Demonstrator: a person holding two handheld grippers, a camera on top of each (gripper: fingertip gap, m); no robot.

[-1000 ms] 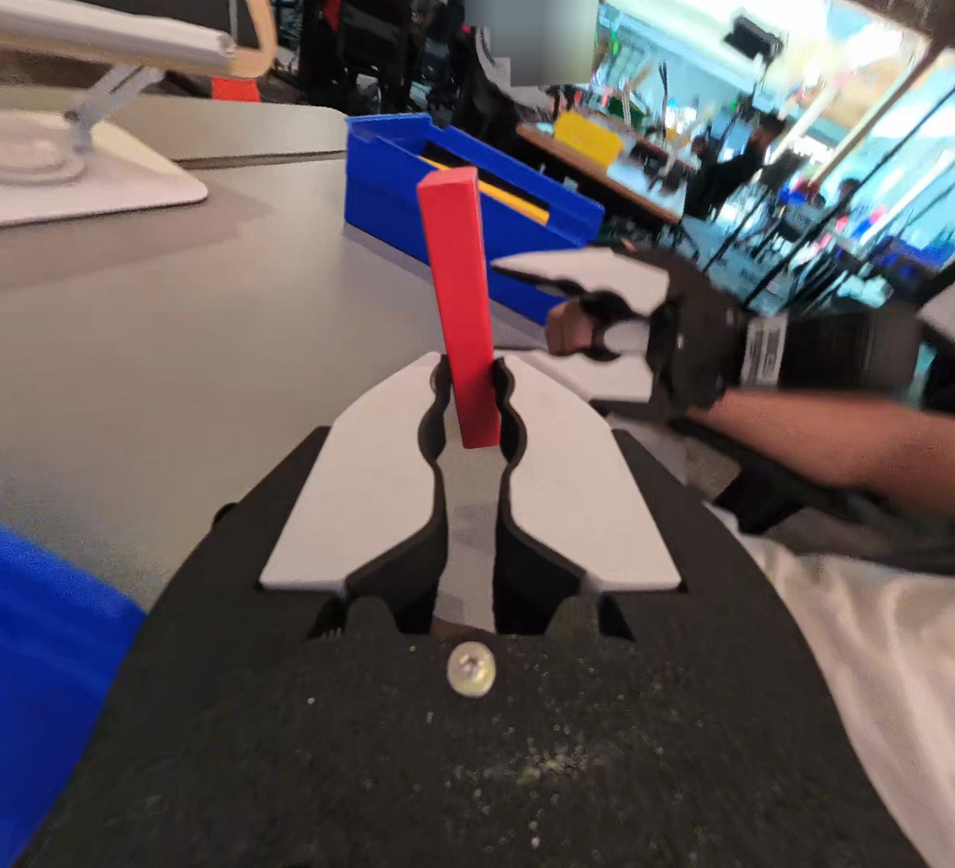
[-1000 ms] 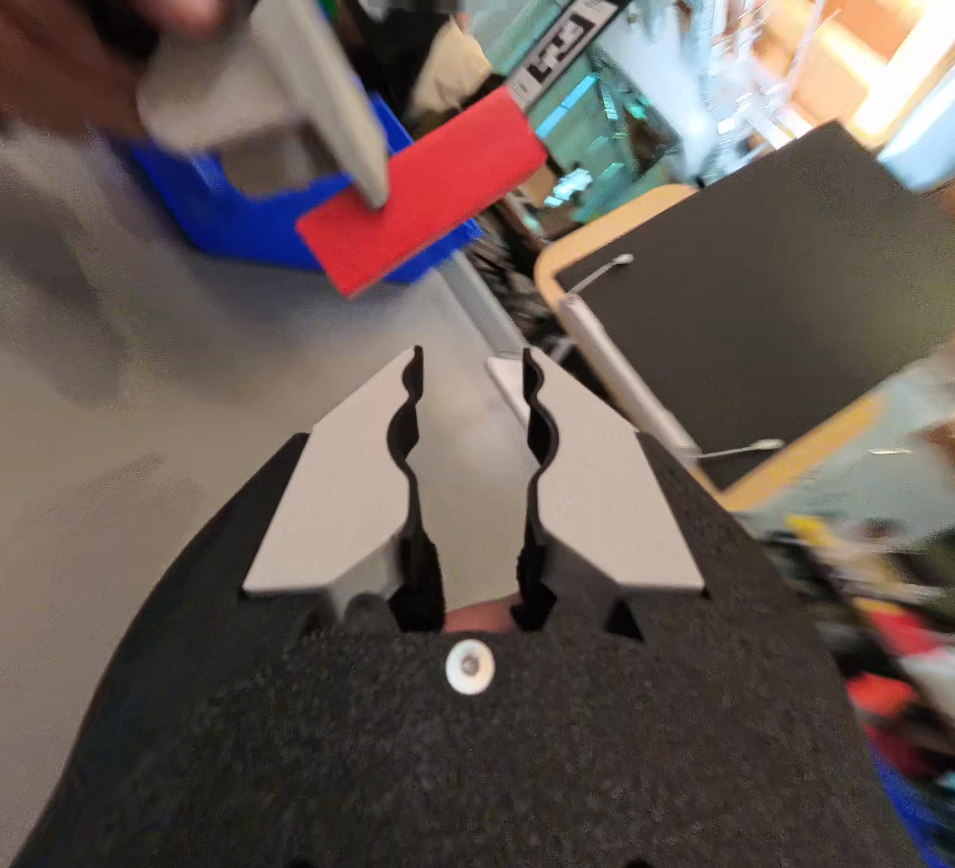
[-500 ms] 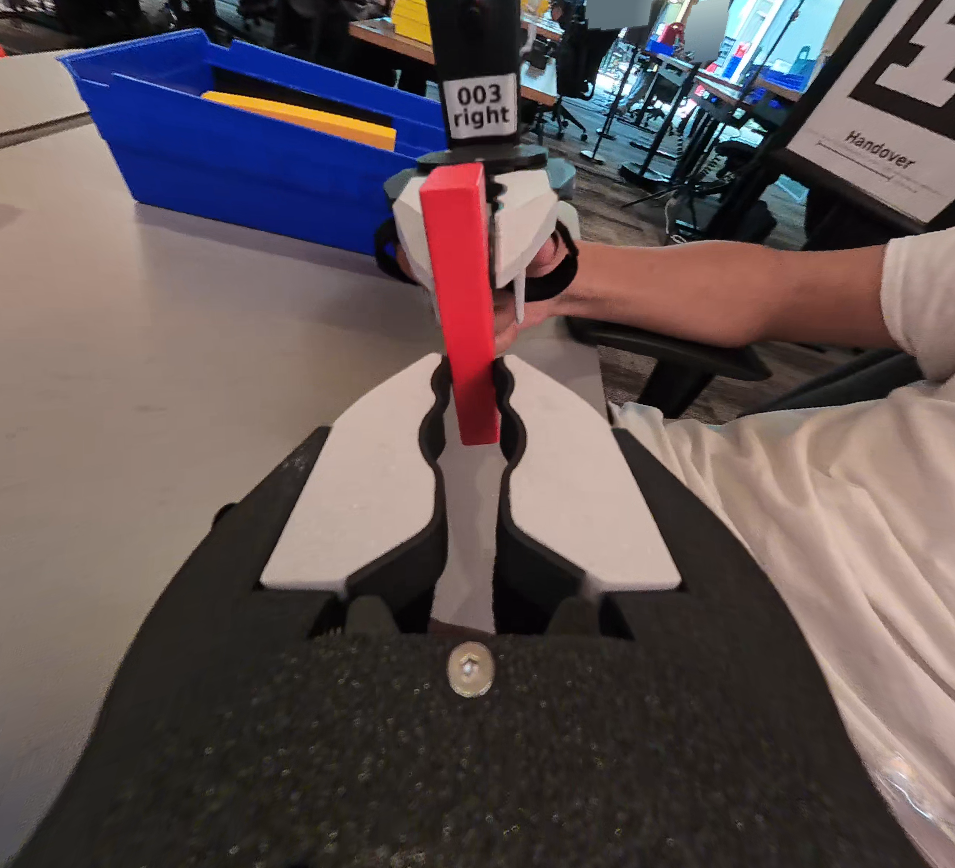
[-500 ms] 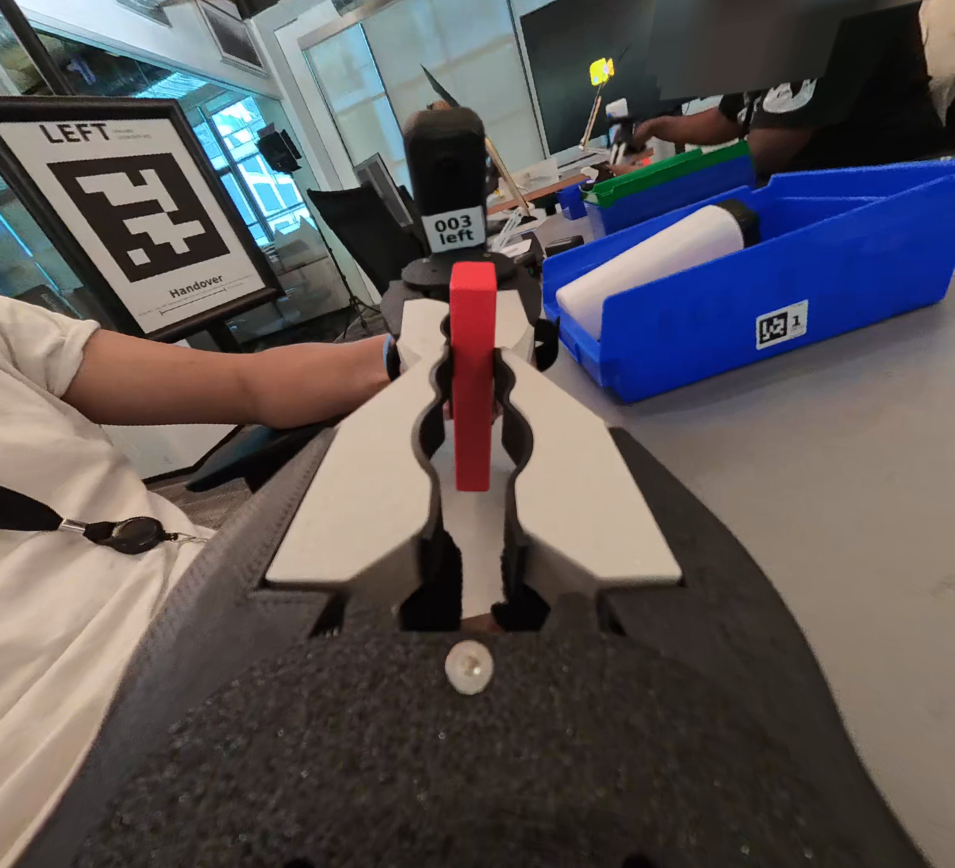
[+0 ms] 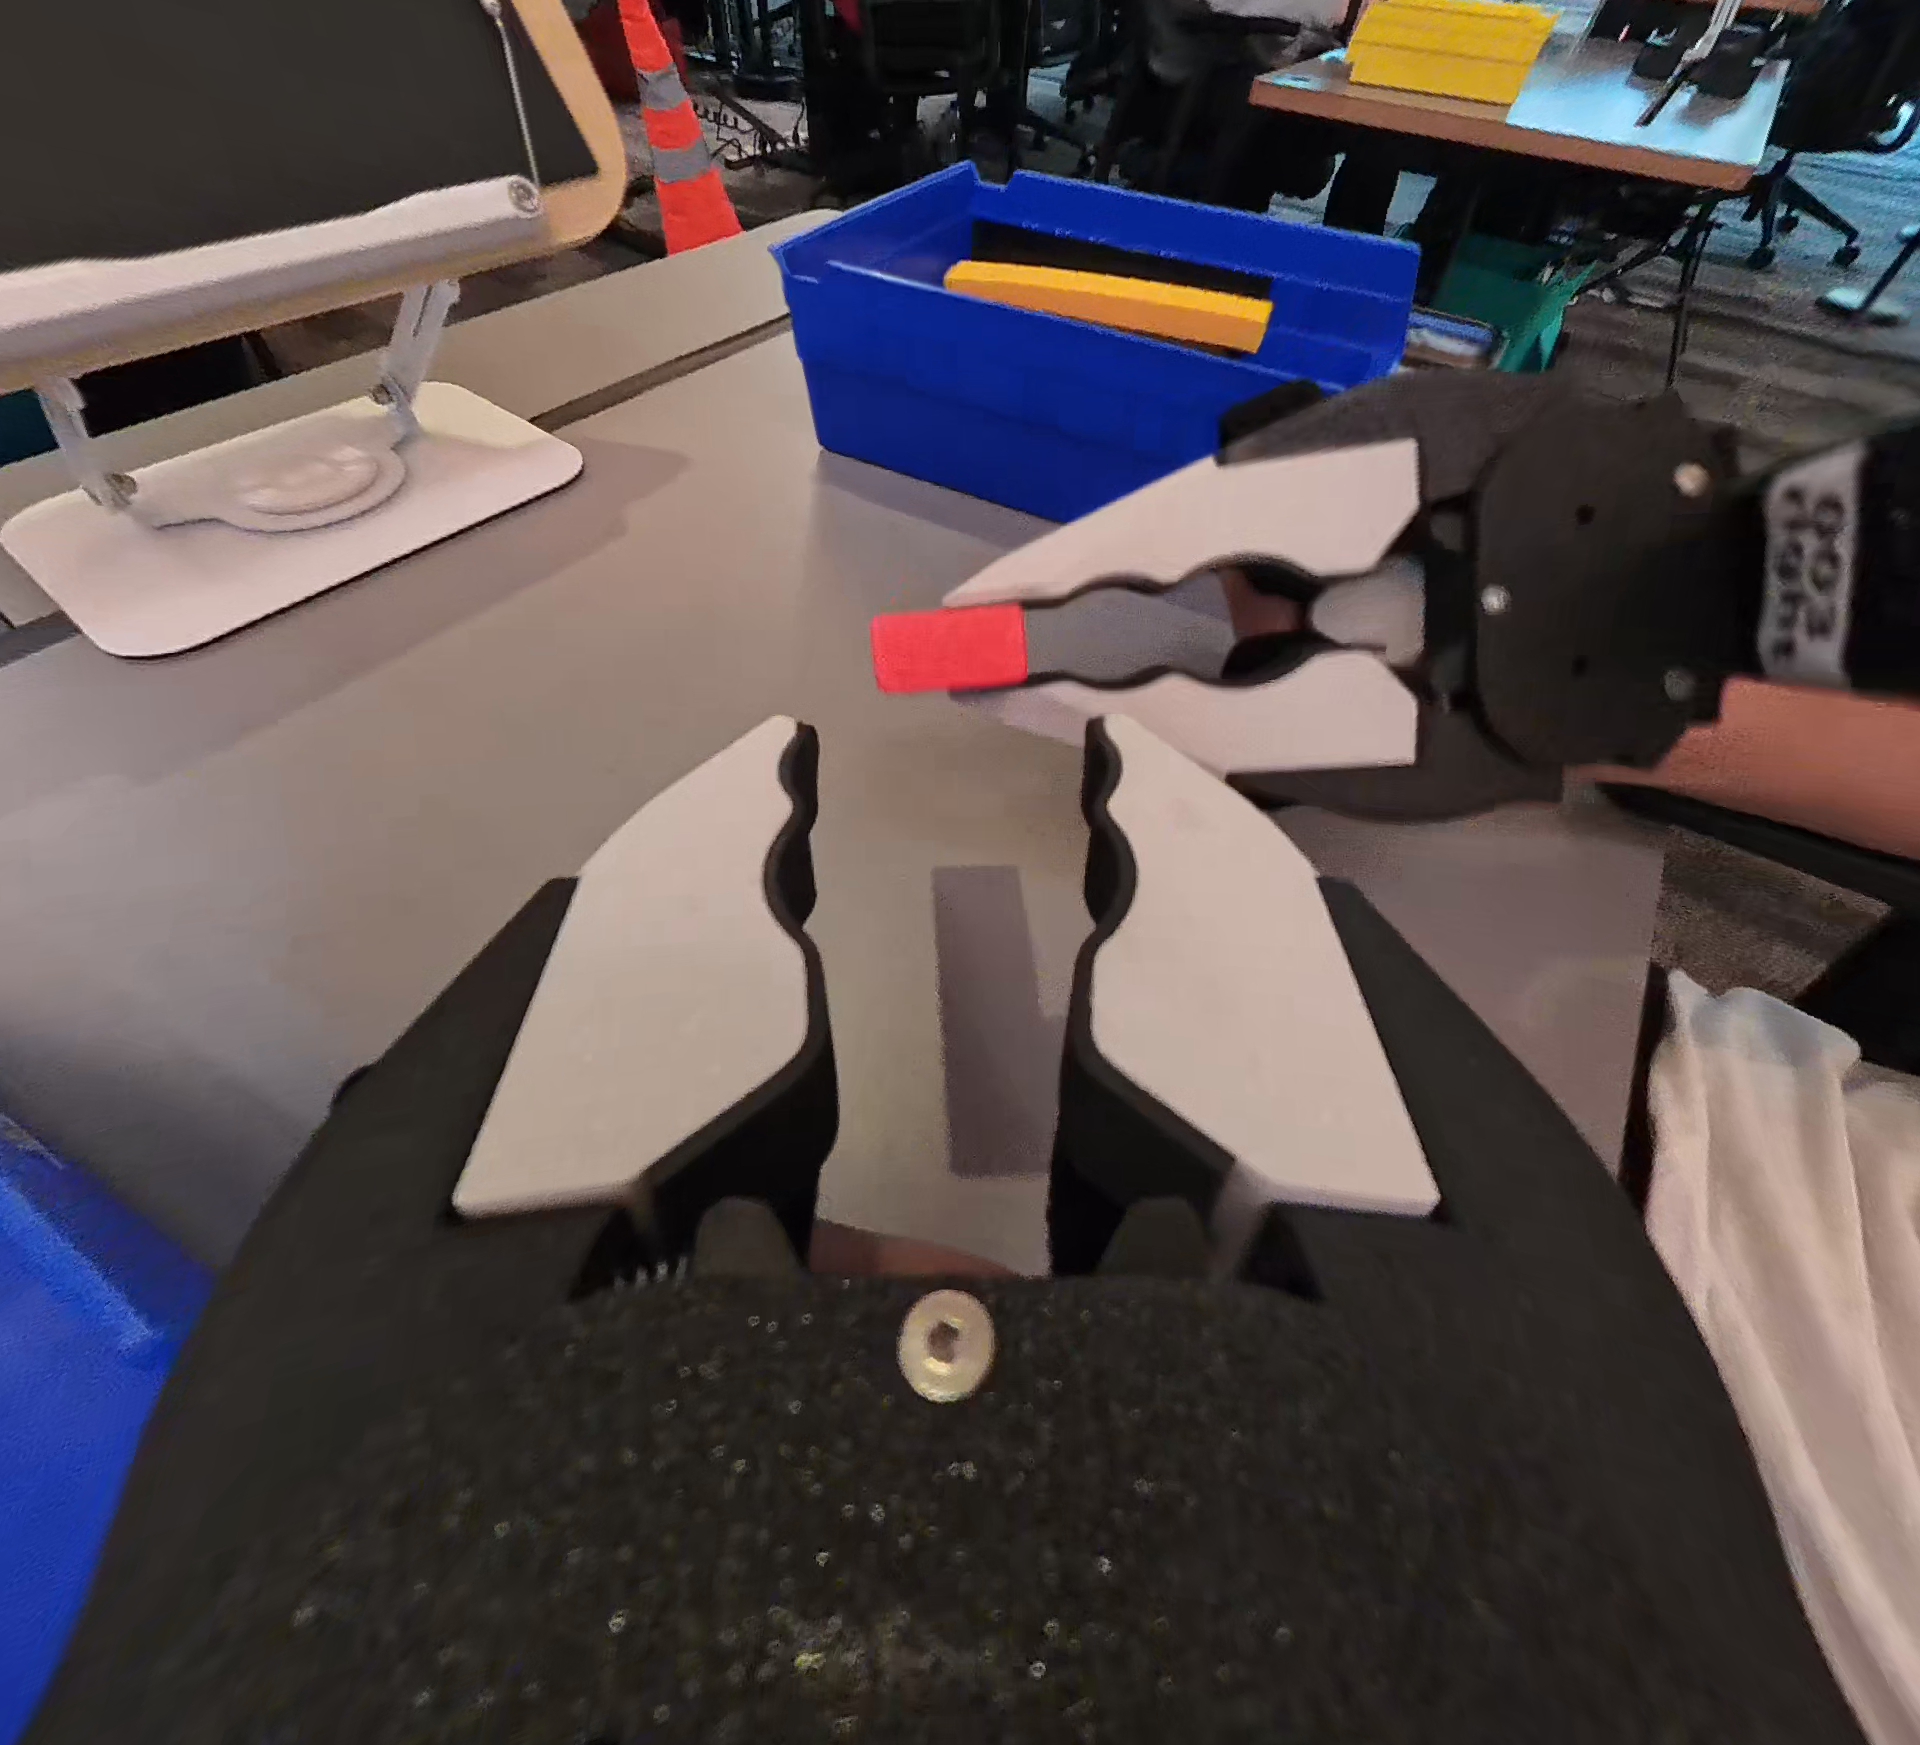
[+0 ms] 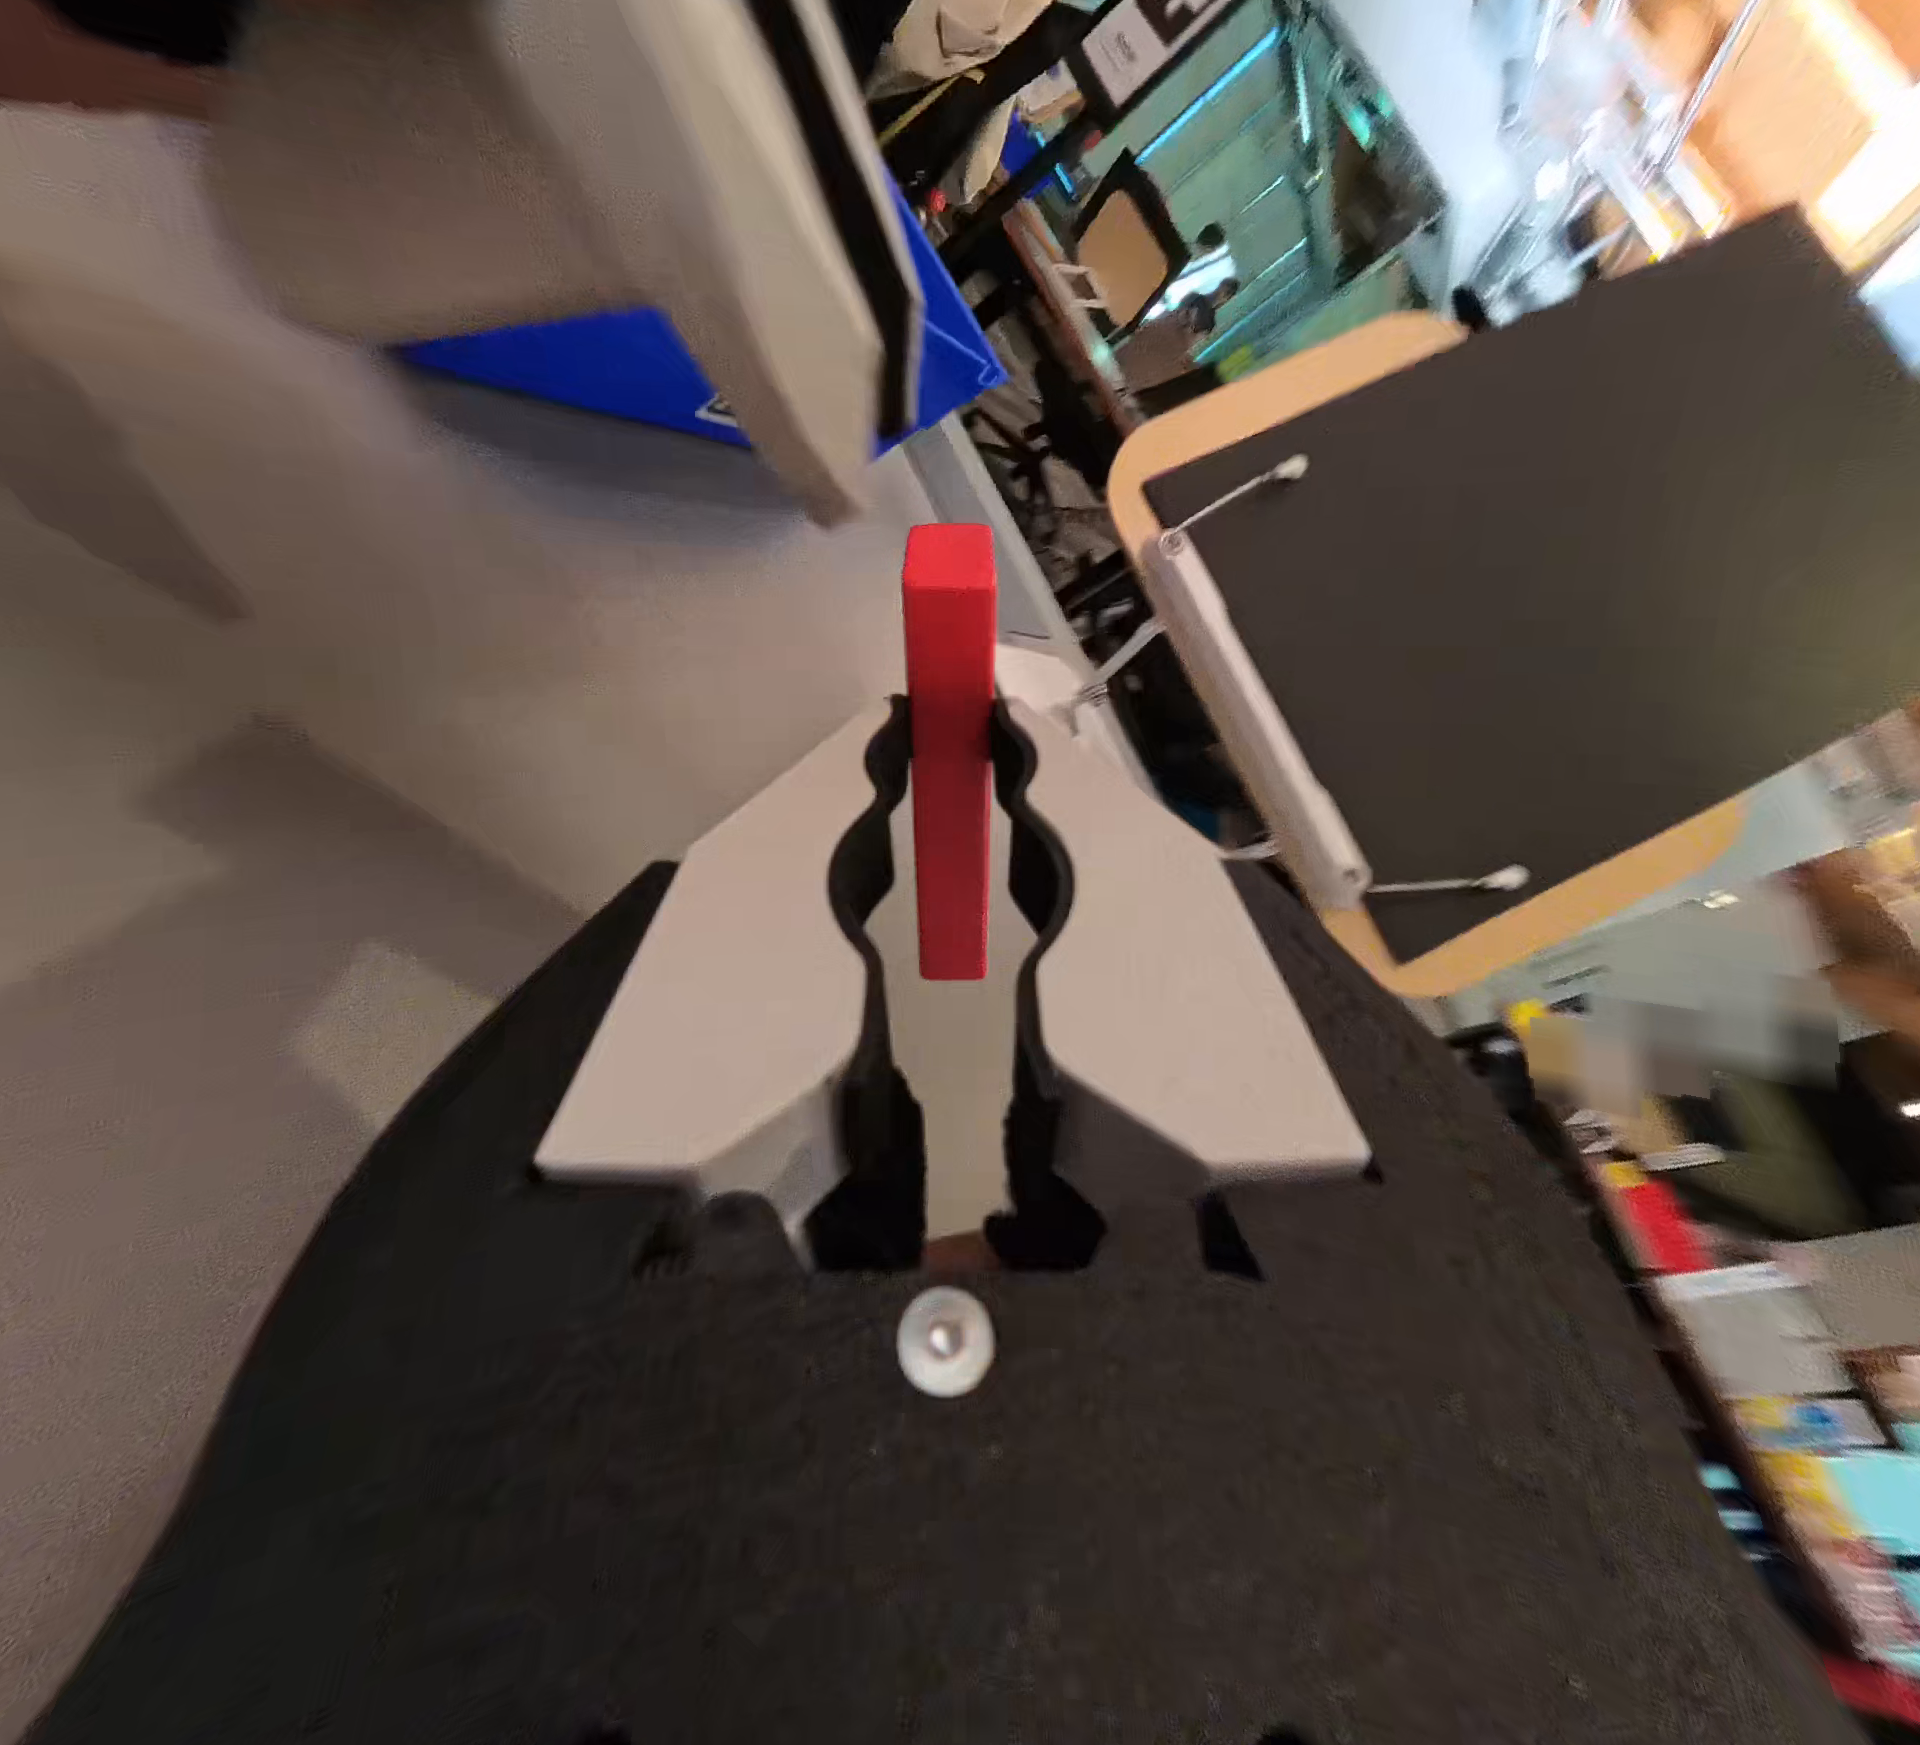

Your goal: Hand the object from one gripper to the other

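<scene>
The red block (image 6: 948,760) is a long flat bar clamped between my right gripper's (image 6: 948,719) fingertips, its far end sticking out ahead. In the left wrist view the same block (image 5: 948,662) shows end-on in the right gripper (image 5: 971,646), which reaches in from the right above the grey table (image 5: 436,760). My left gripper (image 5: 945,739) is open and empty, its tips just below and in front of the block. In the right wrist view the left gripper's fingers (image 6: 790,241) hang blurred at the upper left, apart from the block.
A blue bin (image 5: 1091,345) holding a yellow block (image 5: 1112,305) stands at the table's far side. A tablet on a white stand (image 5: 270,469) is at the left. Another blue bin (image 5: 62,1363) sits at the near left edge. A person's white shirt (image 5: 1787,1280) is at right.
The block passed from my left gripper to my right: the right shut on it, the left opened and let go. The two grippers then drew apart and turned.
</scene>
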